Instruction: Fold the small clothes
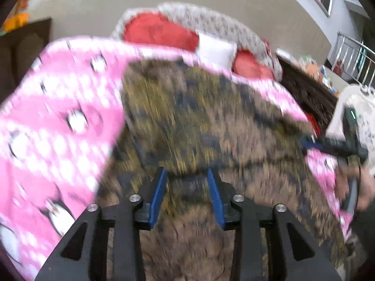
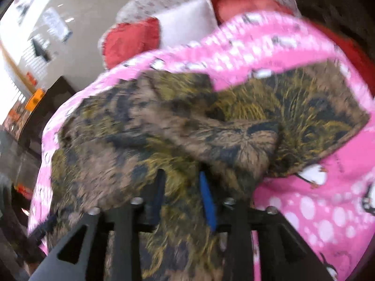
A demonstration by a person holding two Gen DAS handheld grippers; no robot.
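Over brown garment [image 1: 211, 121], parted jaws (empty)

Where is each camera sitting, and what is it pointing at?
Left wrist view: sits on the left gripper, looking along its blue fingers down at the brown patterned garment on the pink penguin blanket; the right gripper and a hand show at the right edge.
Right wrist view: sits on the right gripper, looking down at the same garment with a flap folded over; no hand shows.
Both share the garment, the blanket, and the red cushions behind.
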